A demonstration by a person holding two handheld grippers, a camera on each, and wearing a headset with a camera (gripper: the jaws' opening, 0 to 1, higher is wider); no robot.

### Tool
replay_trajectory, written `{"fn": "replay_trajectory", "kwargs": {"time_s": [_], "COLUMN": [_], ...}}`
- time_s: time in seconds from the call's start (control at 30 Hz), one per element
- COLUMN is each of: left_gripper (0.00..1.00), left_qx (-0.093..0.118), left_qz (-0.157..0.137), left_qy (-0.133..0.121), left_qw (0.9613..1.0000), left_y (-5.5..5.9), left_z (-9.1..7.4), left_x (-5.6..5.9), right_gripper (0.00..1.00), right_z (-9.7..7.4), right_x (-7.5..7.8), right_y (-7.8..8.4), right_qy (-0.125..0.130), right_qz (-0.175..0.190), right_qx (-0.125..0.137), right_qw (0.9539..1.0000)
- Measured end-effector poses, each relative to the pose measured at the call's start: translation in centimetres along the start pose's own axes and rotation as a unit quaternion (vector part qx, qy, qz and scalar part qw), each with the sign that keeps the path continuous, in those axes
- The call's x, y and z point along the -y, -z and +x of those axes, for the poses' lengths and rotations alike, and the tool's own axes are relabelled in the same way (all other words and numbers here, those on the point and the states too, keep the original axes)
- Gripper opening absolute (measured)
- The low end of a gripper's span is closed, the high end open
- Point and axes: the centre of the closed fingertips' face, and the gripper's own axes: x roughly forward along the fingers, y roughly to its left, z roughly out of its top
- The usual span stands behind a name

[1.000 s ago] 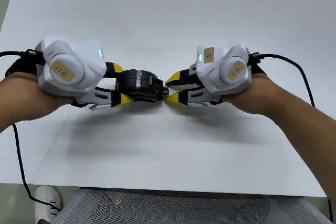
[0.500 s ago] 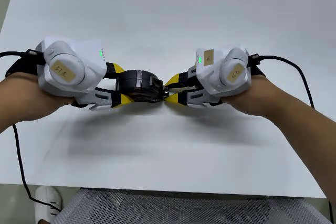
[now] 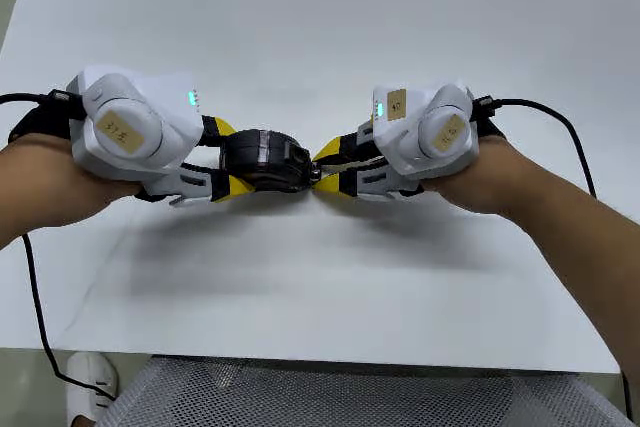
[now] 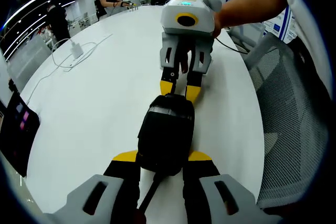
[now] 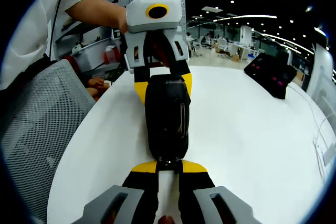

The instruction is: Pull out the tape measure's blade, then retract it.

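Little has moved in 1 s: left hand-held gripper [image 3: 229,158] clamps the tape measure [image 3: 265,161]; right hand-held gripper [image 3: 322,169], at its 3 o'clock, pinches the blade tip [image 5: 168,162].

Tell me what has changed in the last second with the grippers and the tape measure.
Very little. The right gripper seems to have closed its jaws slightly on the end hook. The left gripper still clamps the tape measure in the same place, and nothing is pulled out yet.

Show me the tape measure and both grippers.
tape measure [image 3: 265,160], head view, on its black case.
left gripper [image 3: 231,158], head view, midway between its yellow fingertips.
right gripper [image 3: 327,168], head view, midway between its yellow fingertips.
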Motion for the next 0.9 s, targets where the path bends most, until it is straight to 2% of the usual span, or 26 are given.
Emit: {"fn": "replay_trajectory", "kwargs": {"time_s": [0.9], "left_gripper": [0.25], "left_qx": [-0.002], "left_qz": [-0.001], "left_qy": [0.001], "left_qw": [1.0000], "left_y": [-0.04], "left_z": [0.00], "left_x": [-0.05], "right_gripper": [0.10], "right_z": [-0.31], "right_x": [0.17], "right_y": [0.16], "right_qy": [0.003], "right_qz": [-0.005], "right_qx": [-0.006], "right_qw": [1.0000]}}
